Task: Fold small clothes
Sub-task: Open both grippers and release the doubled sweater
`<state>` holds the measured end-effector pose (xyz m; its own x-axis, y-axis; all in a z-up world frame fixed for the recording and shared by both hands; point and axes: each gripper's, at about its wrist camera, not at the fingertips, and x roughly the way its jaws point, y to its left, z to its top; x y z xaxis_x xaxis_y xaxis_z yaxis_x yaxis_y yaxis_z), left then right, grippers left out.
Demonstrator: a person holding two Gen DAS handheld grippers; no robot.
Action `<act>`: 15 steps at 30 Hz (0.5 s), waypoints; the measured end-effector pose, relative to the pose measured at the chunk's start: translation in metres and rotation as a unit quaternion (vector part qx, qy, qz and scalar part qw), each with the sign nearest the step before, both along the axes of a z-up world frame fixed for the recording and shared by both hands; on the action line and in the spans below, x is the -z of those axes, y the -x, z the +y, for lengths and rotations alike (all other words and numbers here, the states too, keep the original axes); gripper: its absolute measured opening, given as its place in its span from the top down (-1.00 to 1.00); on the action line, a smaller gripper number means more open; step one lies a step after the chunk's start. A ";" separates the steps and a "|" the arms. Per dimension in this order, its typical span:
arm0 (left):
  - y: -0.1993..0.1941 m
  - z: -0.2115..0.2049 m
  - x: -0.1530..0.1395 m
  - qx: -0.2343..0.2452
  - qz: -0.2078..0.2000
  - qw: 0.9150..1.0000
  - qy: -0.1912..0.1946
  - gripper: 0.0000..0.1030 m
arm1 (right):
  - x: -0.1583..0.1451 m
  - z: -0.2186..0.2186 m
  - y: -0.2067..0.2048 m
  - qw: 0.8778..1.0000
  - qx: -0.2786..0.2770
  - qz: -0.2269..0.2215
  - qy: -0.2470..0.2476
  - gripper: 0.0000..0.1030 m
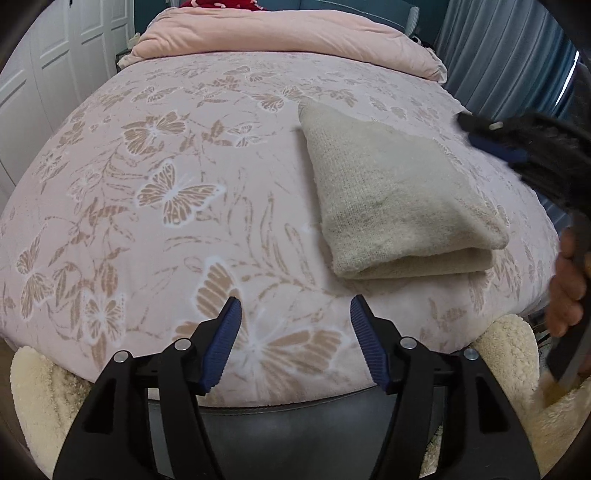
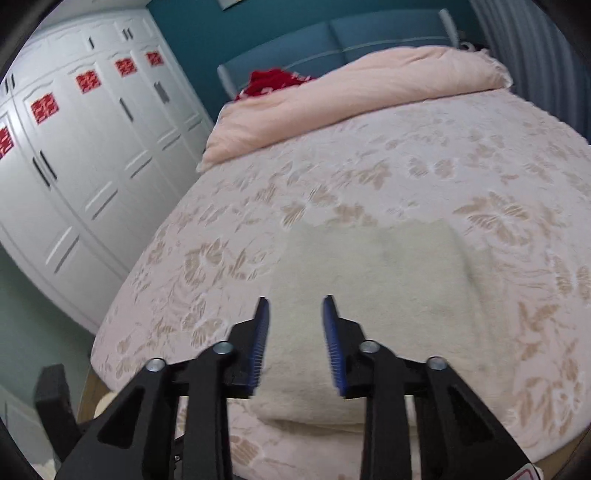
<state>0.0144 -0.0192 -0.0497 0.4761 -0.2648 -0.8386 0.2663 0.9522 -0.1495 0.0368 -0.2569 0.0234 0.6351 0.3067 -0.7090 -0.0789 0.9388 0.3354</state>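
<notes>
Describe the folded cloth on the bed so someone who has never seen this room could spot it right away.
Find the bed with the pink butterfly-patterned cover. Near its foot edge, on the right in the left wrist view, lies a folded cloth, well short of the pink quilt at the head. It is plain beige knit, the only unpatterned patch on the cover.
</notes>
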 end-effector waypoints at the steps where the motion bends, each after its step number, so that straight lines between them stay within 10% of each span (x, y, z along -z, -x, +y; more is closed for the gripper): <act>1: 0.002 -0.001 -0.002 0.003 -0.006 1.000 -0.005 -0.26 | 0.027 0.014 -0.009 0.999 -0.011 0.041 0.020 0.94; 3: 0.004 -0.001 -0.006 0.007 -0.013 1.000 -0.009 -0.27 | 0.095 0.026 -0.019 0.991 -0.029 0.127 0.044 1.00; 6: 0.001 0.003 -0.010 0.004 -0.009 1.000 0.004 -0.34 | 0.057 -0.013 0.002 0.993 0.031 0.086 -0.070 0.90; 10: -0.006 0.006 -0.009 -0.009 -0.004 1.000 0.025 -0.53 | 0.018 -0.083 0.009 0.989 0.135 0.029 -0.045 -0.26; 15: -0.008 -0.010 -0.006 0.001 0.003 1.000 0.026 -0.53 | 0.062 -0.129 -0.020 0.978 0.157 0.130 -0.045 -0.28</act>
